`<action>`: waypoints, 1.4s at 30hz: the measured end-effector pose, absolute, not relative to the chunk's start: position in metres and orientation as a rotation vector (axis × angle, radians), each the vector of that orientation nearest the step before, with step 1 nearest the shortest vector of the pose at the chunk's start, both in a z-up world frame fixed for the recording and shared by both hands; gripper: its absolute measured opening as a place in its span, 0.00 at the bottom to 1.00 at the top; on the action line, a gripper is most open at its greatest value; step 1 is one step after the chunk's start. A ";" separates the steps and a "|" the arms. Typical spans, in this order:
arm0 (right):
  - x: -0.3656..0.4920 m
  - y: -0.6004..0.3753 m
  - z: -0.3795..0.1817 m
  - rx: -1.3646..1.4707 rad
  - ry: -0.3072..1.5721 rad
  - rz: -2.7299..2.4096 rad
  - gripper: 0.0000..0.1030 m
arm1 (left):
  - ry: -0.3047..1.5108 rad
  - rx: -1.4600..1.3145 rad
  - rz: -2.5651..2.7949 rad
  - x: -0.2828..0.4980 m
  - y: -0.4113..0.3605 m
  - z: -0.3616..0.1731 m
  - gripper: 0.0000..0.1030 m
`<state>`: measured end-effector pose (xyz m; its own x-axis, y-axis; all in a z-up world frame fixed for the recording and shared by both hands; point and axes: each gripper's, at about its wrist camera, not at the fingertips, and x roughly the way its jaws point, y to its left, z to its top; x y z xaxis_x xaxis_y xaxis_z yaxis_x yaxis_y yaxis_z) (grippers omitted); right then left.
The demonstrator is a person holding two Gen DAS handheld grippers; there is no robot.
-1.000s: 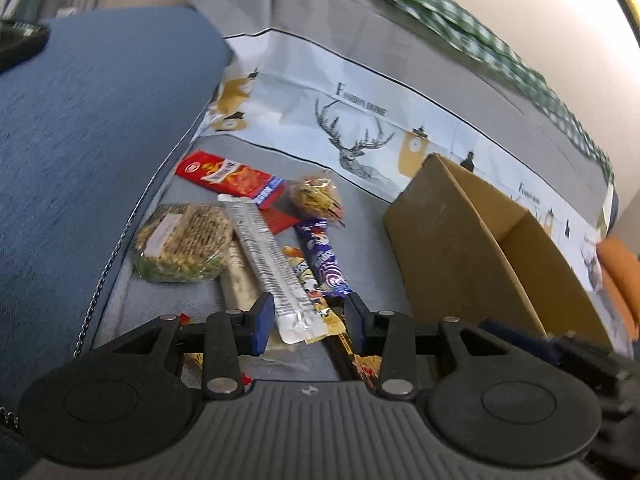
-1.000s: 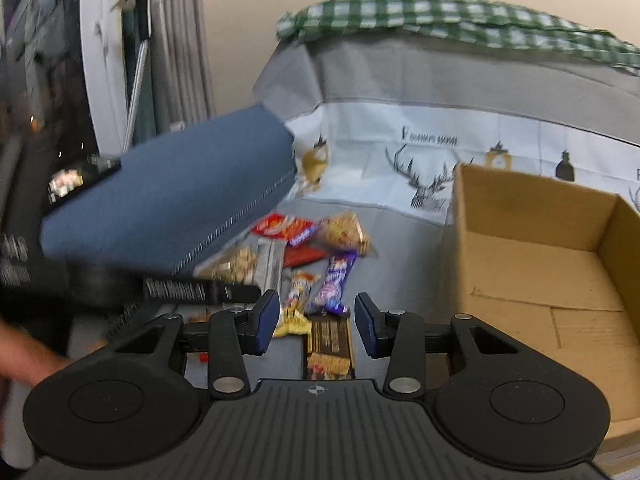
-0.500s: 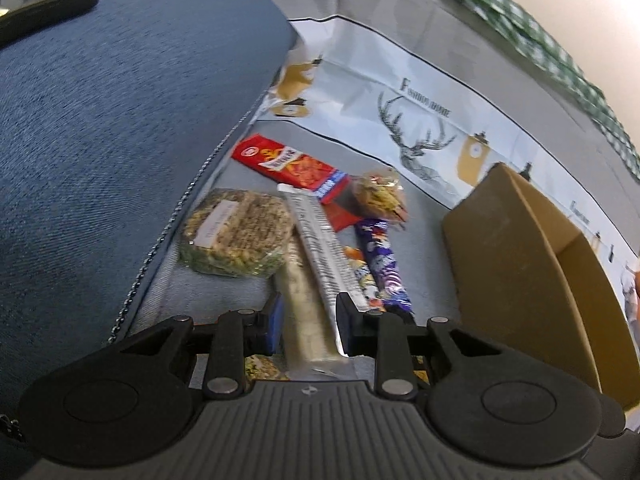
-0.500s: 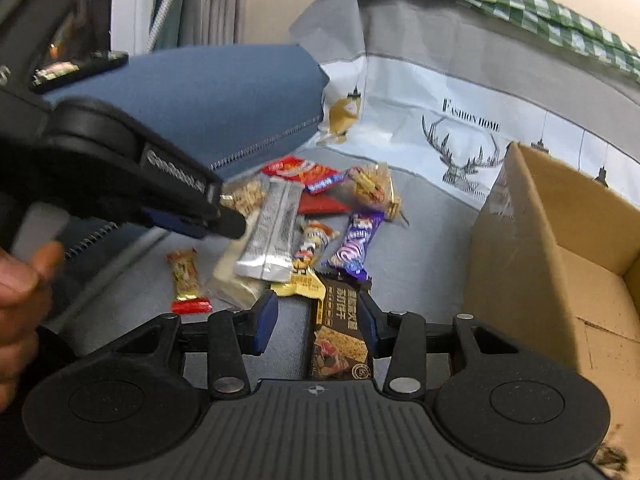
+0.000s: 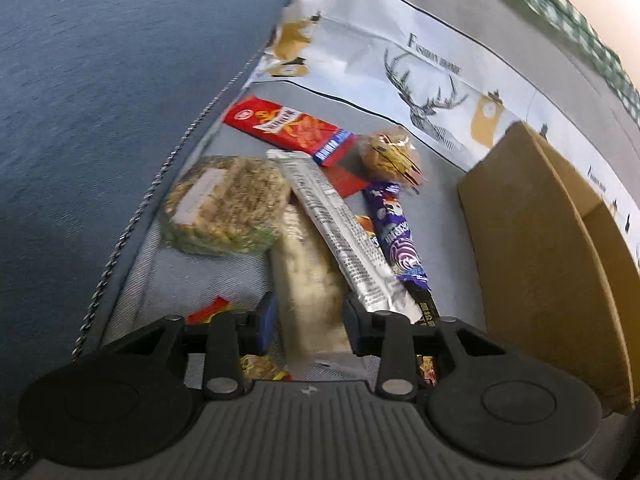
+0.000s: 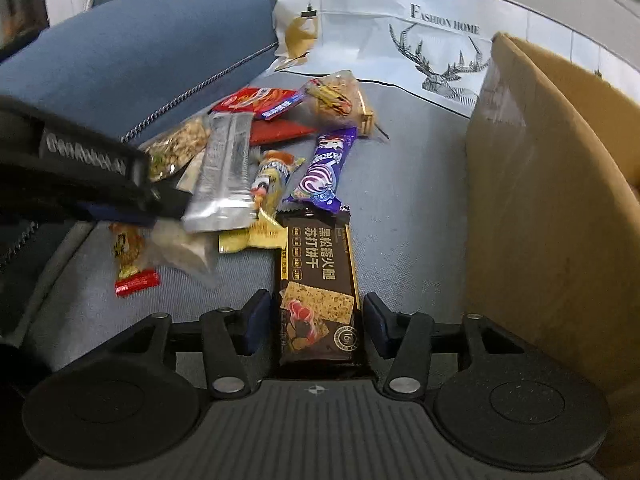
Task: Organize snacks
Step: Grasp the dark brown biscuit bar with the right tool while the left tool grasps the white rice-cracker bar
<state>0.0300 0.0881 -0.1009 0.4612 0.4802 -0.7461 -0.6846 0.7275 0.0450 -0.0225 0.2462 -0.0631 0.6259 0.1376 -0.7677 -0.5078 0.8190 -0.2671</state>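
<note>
Several snack packets lie heaped on a grey sofa seat (image 6: 408, 184). My left gripper (image 5: 310, 320) straddles a pale clear packet of white puffs (image 5: 308, 272); its jaws are opening and the pads stand just off the packet. A silver bar (image 5: 340, 220) lies across that packet. My right gripper (image 6: 314, 322) hangs low over a dark brown cracker bar (image 6: 316, 280), which lies between its fingers with a gap on each side; these jaws are opening too. An open cardboard box (image 6: 540, 200) stands just to the right.
A round oat cake packet (image 5: 228, 204), a red pack (image 5: 288, 124), a purple bar (image 5: 394, 228), a clear bag of yellow snacks (image 5: 394, 152) and a small red-ended candy (image 6: 132, 256) lie around. The blue armrest (image 5: 100, 80) borders the left, a deer-print cover (image 5: 424, 80) the back.
The left jaws narrowed around the pale packet, then widened again. The right gripper came down and forward over the dark cracker bar, and its jaws spread wider.
</note>
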 end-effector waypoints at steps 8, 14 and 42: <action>0.026 0.089 -0.101 -0.267 0.833 0.771 0.51 | 0.881 -0.379 0.396 0.003 0.233 -0.075 0.50; 0.026 0.086 -0.098 -0.259 0.831 0.792 0.41 | 0.886 -0.354 0.408 0.000 0.233 -0.072 0.43; -0.010 0.060 -0.091 -0.262 0.935 0.870 0.44 | 1.083 -0.465 0.279 -0.060 0.226 -0.058 0.43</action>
<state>-0.0098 0.0595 -0.0907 0.2935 0.5379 -0.7903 -0.7499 0.6423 0.1587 -0.0602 0.2261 -0.0579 0.4474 -0.0072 -0.8943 -0.4382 0.8699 -0.2262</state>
